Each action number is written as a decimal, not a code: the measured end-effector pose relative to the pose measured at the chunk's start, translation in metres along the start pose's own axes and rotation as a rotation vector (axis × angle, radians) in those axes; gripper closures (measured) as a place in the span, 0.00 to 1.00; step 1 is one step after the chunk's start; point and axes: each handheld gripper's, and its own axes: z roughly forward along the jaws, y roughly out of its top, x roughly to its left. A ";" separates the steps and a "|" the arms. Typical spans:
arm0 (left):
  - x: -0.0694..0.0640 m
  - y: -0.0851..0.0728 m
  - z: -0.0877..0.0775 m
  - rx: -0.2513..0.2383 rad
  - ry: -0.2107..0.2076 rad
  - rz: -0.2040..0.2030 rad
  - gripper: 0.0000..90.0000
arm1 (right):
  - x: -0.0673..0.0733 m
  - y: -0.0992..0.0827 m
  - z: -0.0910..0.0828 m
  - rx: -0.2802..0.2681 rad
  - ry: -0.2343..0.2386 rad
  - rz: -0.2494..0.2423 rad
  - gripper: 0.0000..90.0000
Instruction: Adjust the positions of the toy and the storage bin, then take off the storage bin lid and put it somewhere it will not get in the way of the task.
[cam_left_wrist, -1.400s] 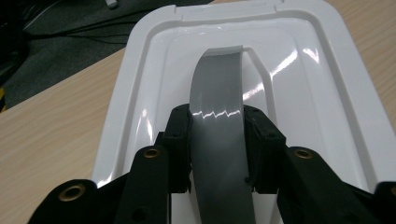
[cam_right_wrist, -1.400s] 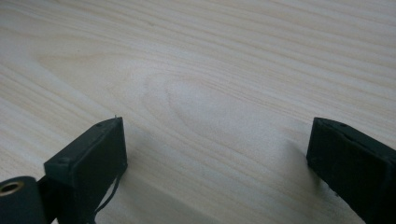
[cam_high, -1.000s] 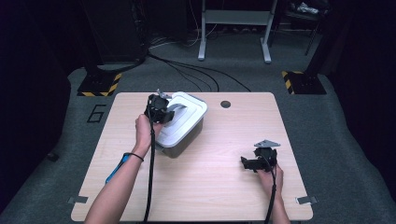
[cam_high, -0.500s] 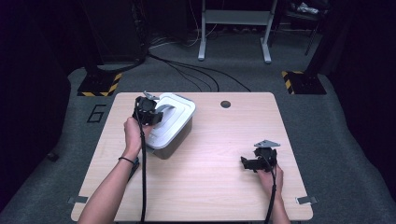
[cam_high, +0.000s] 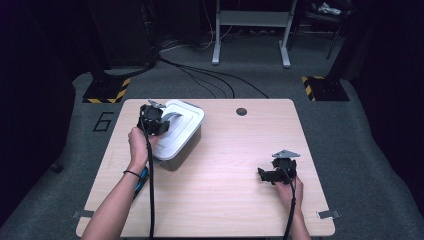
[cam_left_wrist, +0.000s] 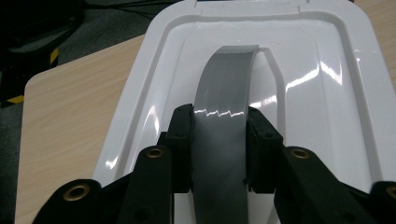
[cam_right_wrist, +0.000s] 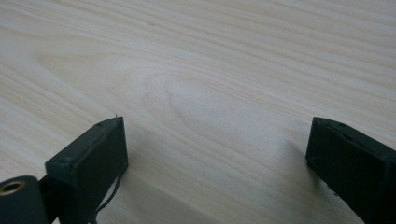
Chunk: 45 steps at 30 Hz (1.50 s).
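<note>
- Grey handle (cam_left_wrist: 223, 121) of the white lidded bin (cam_high: 182, 131) sits clamped between my left gripper's (cam_left_wrist: 219, 140) jaws — closed tight on it, pads pressing both edges;
- bin has slid left and farther across the table (cam_high: 225, 165) since a second ago, now at the far-left part and turned a little; I judge I am dragging it by the handle, and the grip is holding;
- right gripper (cam_high: 272, 174) rests near-right on bare wood — jaws wide apart, nothing between them; it has not shifted.
</note>
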 end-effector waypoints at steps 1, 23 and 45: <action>0.000 -0.001 0.000 -0.002 -0.001 0.000 0.75 | 0.000 0.000 0.000 0.002 -0.001 0.001 0.05; 0.004 0.000 -0.001 0.009 -0.056 0.013 0.75 | 0.000 0.000 0.000 0.005 -0.002 -0.008 0.05; 0.016 0.006 -0.023 -0.082 -0.066 -0.008 0.75 | 0.000 0.000 0.000 0.004 -0.001 -0.007 0.05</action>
